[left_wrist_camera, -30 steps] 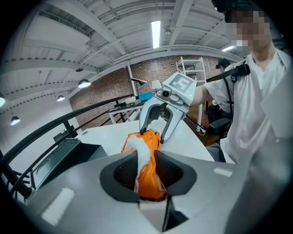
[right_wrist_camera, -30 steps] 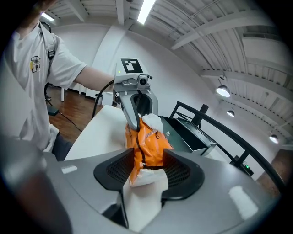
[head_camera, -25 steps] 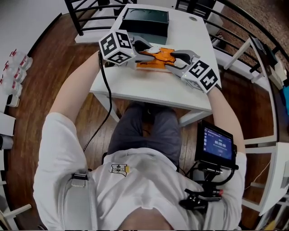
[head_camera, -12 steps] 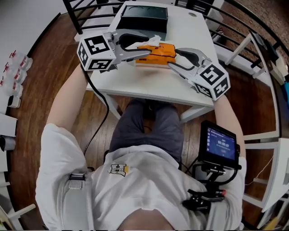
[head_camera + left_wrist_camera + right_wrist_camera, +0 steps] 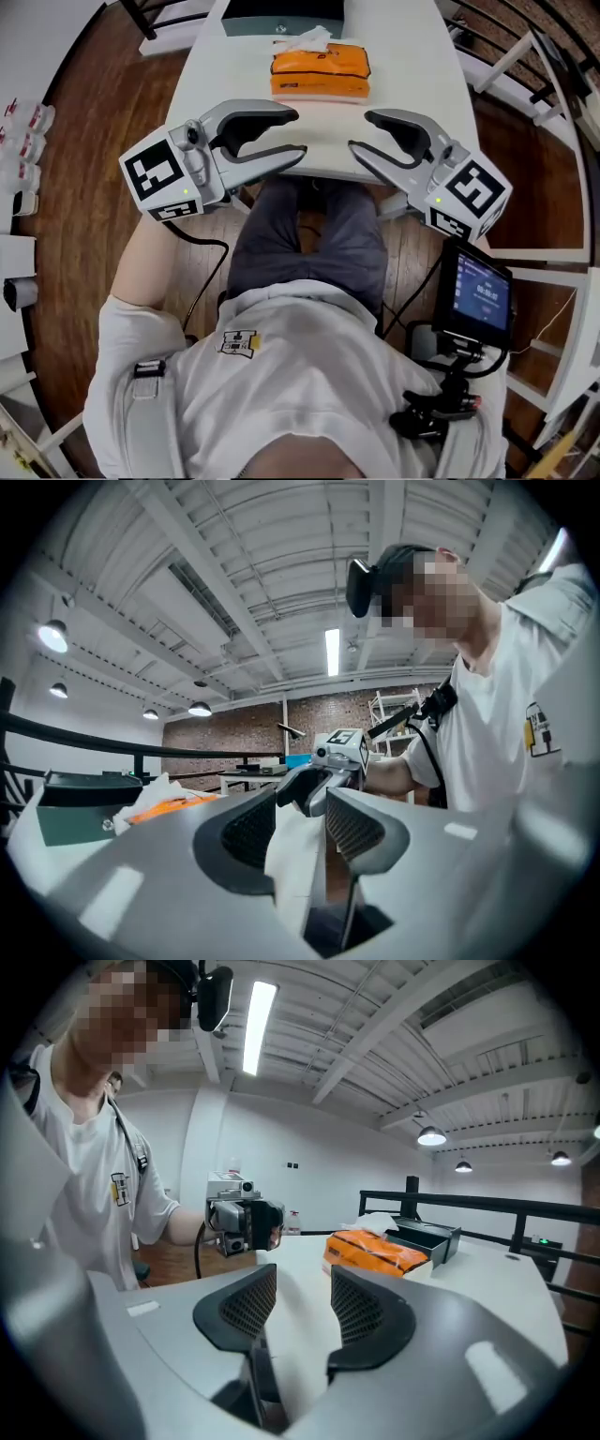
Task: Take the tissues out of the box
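An orange tissue pack lies on the white table, with a white tissue sticking up from its far end. Both grippers hover at the table's near edge, tips facing each other, well short of the pack. My left gripper is open and empty. My right gripper is open with its jaws closing on nothing. In the left gripper view its pads stand apart, and the pack lies far left. The right gripper view shows the right gripper, the pack and the left gripper.
A dark green box stands behind the pack at the table's far end. A black cable hangs from the left gripper. A screen is mounted at the person's right hip. Black railings and white shelving flank the table.
Both grippers have drawn back from the tissue pack toward the person, to the table's near edge. The pack stays on the table, free of both.
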